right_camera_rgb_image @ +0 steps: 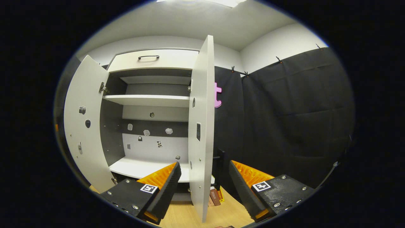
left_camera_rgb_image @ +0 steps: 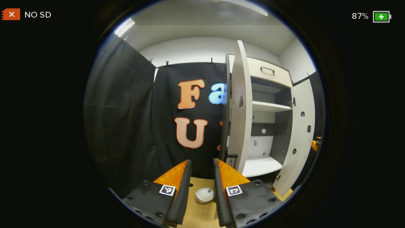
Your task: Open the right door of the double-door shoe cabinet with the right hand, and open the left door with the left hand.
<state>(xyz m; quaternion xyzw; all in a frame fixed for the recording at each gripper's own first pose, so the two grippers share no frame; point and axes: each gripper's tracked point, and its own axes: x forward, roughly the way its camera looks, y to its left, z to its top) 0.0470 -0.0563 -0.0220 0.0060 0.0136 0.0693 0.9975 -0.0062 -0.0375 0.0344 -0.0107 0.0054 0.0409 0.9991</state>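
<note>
Shoe cabinet (right_camera_rgb_image: 152, 104) shows two doors swung open, two shelves inside; both grippers, left (left_camera_rgb_image: 202, 177) and right (right_camera_rgb_image: 204, 180), gape empty.

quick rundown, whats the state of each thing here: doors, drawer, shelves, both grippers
left door: swung wide open
right door: open, seen nearly edge-on
top drawer: closed, handle untouched
upper shelf: bare
bottom shelf: bare
left gripper: open, holding nothing, near the left door's edge
right gripper: open, fingers either side of the right door's edge, not pressing on it
</note>
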